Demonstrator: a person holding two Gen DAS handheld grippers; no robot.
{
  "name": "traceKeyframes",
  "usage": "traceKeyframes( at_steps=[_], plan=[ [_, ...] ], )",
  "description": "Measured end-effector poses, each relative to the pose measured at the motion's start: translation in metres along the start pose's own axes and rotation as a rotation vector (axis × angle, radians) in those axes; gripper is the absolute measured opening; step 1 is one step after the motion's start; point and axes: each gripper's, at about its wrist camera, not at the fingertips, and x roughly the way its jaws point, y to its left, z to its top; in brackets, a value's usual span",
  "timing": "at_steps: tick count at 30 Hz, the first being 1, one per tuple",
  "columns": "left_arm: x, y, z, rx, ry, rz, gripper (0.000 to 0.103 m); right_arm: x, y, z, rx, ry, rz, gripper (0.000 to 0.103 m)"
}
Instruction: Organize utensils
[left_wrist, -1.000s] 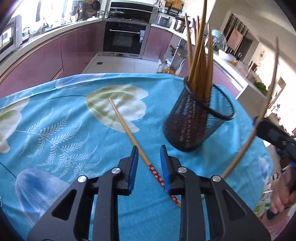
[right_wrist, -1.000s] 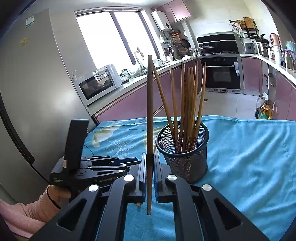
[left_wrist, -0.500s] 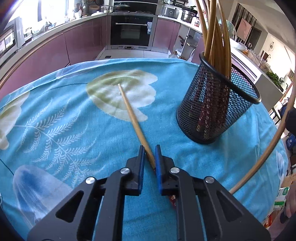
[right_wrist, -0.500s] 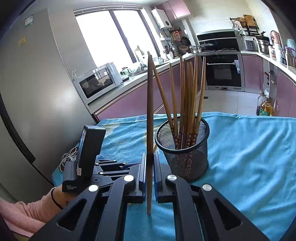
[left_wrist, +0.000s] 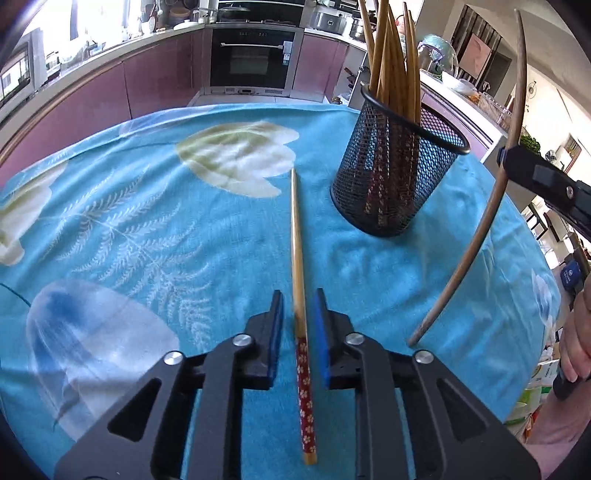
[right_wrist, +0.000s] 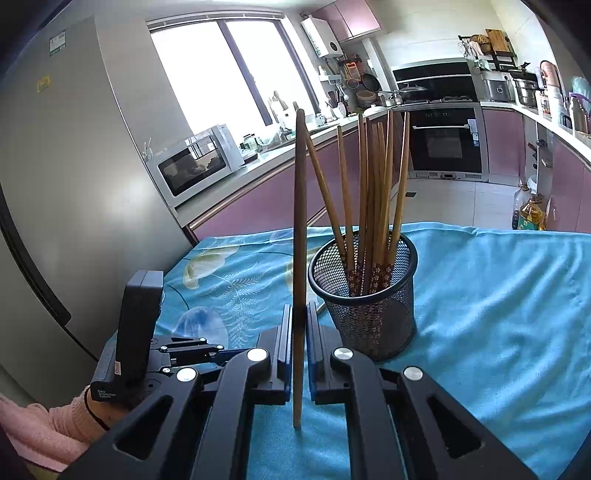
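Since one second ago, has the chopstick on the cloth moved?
Yes. The loose chopstick lay aslant, its tip pointing away from the mesh cup; now it lies straighter, its tip nearer the cup's base, between the left gripper pads.

Loose chopstick (left_wrist: 295, 236) lies left of mesh holder (left_wrist: 391, 177).

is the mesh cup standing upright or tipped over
Upright. The mesh cup sits flat on the blue tablecloth, open rim up, with chopsticks standing in it.
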Motion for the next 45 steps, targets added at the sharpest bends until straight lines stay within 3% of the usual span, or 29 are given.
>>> traceKeyframes(
  at_steps=[13, 17, 22, 32, 45],
  plan=[
    [0.029, -0.01, 0.036, 0.066, 0.014, 0.045, 0.02, 0.002, 0.0, 0.001, 0.002, 0.002, -0.003, 0.006],
    [0.033, -0.008, 0.04, 0.053, 0.007, 0.058, 0.009, 0.002, 0.0, 0.001, 0.001, 0.002, 0.0, 0.006],
    [0.033, -0.005, 0.04, 0.032, 0.003, 0.054, 0.008, 0.003, 0.0, 0.001, 0.002, 0.002, -0.001, 0.006],
    [0.005, -0.001, 0.033, 0.004, -0.031, -0.015, 0.007, 0.002, -0.001, 0.001, 0.002, -0.002, -0.003, 0.006],
    [-0.06, 0.007, 0.036, -0.025, -0.137, -0.183, 0.007, -0.007, 0.001, 0.007, -0.01, -0.028, -0.002, 0.006]
  ],
)
